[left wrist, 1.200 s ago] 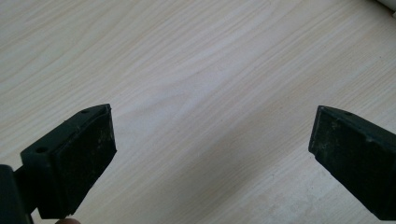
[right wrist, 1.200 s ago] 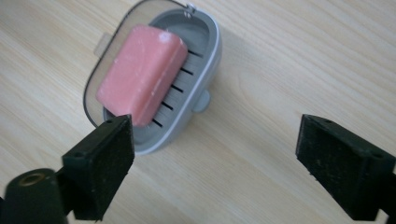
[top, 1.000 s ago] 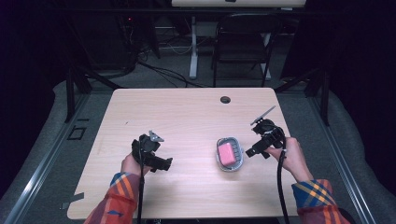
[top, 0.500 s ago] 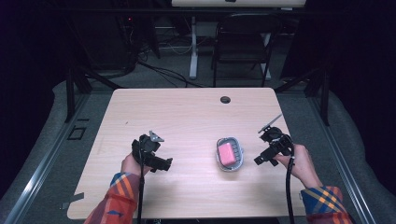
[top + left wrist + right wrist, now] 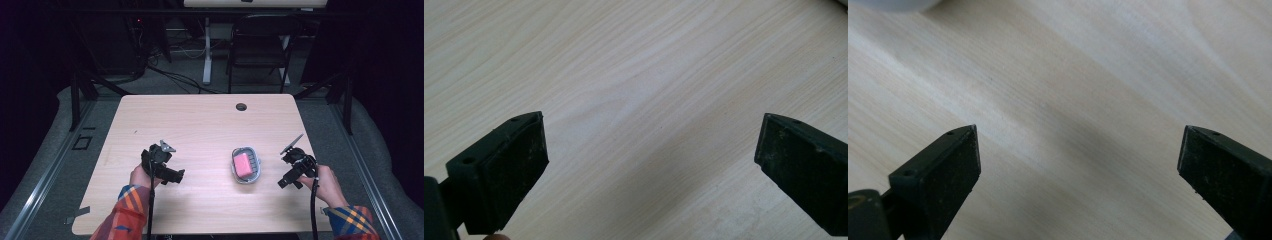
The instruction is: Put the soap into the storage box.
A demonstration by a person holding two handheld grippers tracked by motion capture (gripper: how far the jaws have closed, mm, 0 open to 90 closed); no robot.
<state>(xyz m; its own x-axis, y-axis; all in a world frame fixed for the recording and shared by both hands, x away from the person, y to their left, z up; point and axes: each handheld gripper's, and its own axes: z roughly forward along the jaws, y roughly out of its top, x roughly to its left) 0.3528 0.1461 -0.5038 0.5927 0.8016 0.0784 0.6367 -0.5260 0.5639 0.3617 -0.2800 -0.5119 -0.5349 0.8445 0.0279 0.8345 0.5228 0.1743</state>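
A pink soap bar (image 5: 243, 164) lies in a small grey dish (image 5: 258, 161) right of the table's middle. My right gripper (image 5: 283, 183) rests low over the wood just right of the dish, near the table's right edge. Its jaws have just been opening; in the right gripper view the right gripper (image 5: 1078, 160) stands open over bare wood with nothing between its pads. My left gripper (image 5: 177, 176) sits left of the dish, a hand's width away. In the left gripper view the left gripper (image 5: 651, 150) is wide open over bare wood.
The light wooden table (image 5: 200, 125) has a dark cable hole (image 5: 241, 106) near its far edge. A black chair (image 5: 260, 45) and a white desk leg (image 5: 206, 50) stand beyond the table. Black cables trail from both grippers toward the near edge.
My right gripper has drawn away from the dish, to the right and down toward the near right part of the table. The left gripper and the dish have stayed put.
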